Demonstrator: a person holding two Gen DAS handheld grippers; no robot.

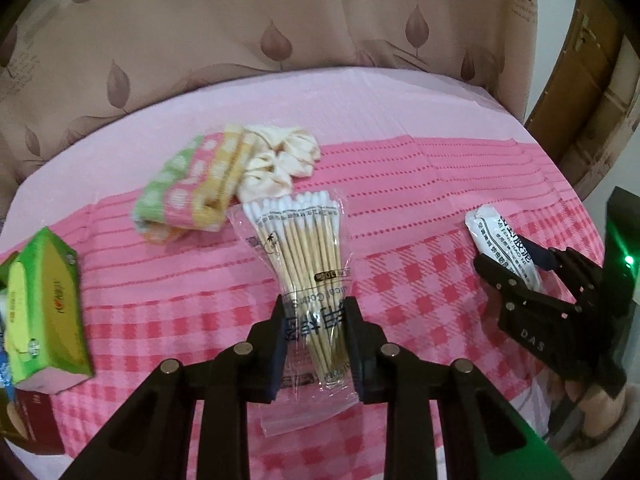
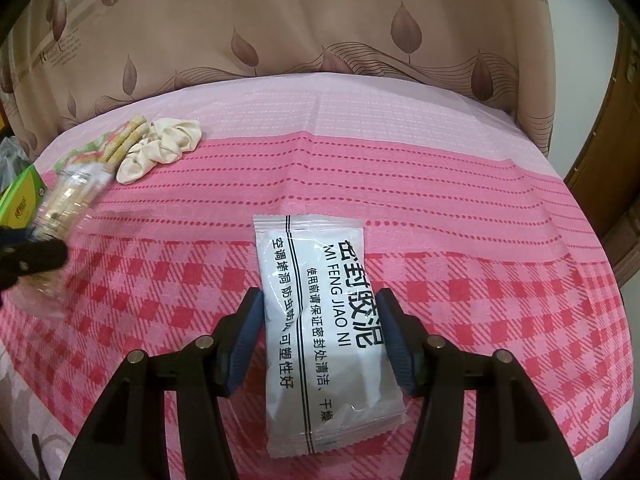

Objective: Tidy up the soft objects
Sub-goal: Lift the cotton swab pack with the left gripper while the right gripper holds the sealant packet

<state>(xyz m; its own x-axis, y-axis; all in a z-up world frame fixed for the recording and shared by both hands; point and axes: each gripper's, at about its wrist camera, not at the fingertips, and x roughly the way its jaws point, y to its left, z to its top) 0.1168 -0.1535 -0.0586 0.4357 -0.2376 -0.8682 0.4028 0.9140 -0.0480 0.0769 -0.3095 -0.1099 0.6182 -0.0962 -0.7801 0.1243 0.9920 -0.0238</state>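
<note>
Pink checked tablecloth (image 1: 440, 184) with leaf-print curtain (image 1: 240, 20) behind; far left, striped folded cloth (image 1: 192, 188) touching cream scrunchies (image 1: 280, 160); green tissue box (image 1: 48, 304) at left edge, further boxes there cut off. Clear cotton swab packet (image 1: 304, 280), wooden sticks, white tips, clamped at its lower half in left gripper (image 1: 316, 344), blurred in the right view. White sealed putty pouch (image 2: 324, 320), black print, gripped by right gripper (image 2: 320, 340) over the cloth's right side

A leaf-patterned curtain (image 2: 280, 40) hangs behind the surface. A pink checked cloth (image 2: 500, 280) covers it. A wooden door (image 1: 580, 92) stands at the right.
</note>
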